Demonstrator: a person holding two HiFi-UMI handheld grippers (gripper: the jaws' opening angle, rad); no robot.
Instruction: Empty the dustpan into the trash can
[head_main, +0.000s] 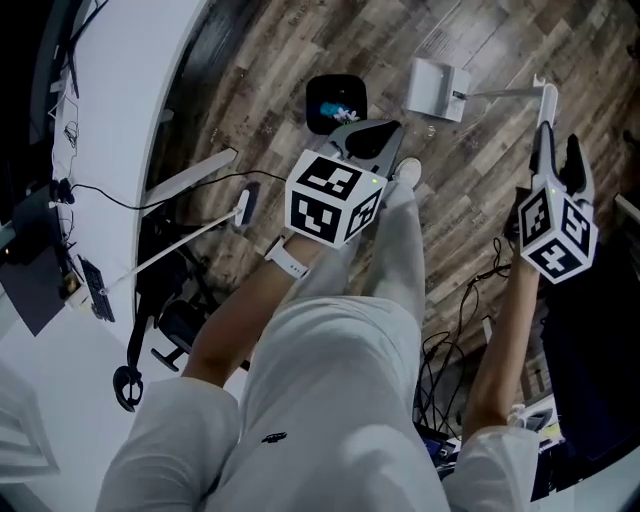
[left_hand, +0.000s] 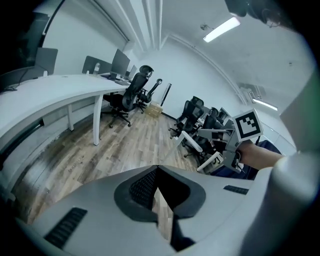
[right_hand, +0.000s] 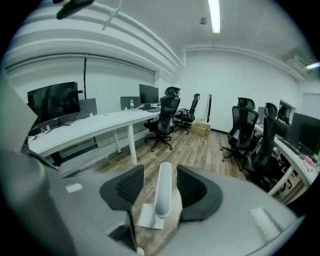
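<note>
Head view, dustpan (head_main: 436, 88): white pan sits on the wood floor (head_main: 480, 45), far side, just right of the trash can (head_main: 335, 103). Its thin handle (head_main: 500, 94) runs right to the right gripper (head_main: 556, 140).
Head view, trash can: black, something blue inside. Can't tell whether the pan still holds dirt.
Head view, left gripper (head_main: 378, 135): near the can, carrying nothing.
Left gripper view, left gripper (left_hand: 159, 187): jaws clenched together, empty. Right gripper (left_hand: 235, 150) shows at right.
Right gripper view, right gripper (right_hand: 160, 175): jaws released and apart. The handle (right_hand: 163, 192) stands between them with a gap on each side. Pan (right_hand: 150, 217) on the floor below.
Handling (guess): light, stiff plastic. The smooth round handle could slip or twist, and the pan end will swing.
Grip point: thick upper part of the handle, square between the pads. Left gripper could steady the stem lower down for tipping.
</note>
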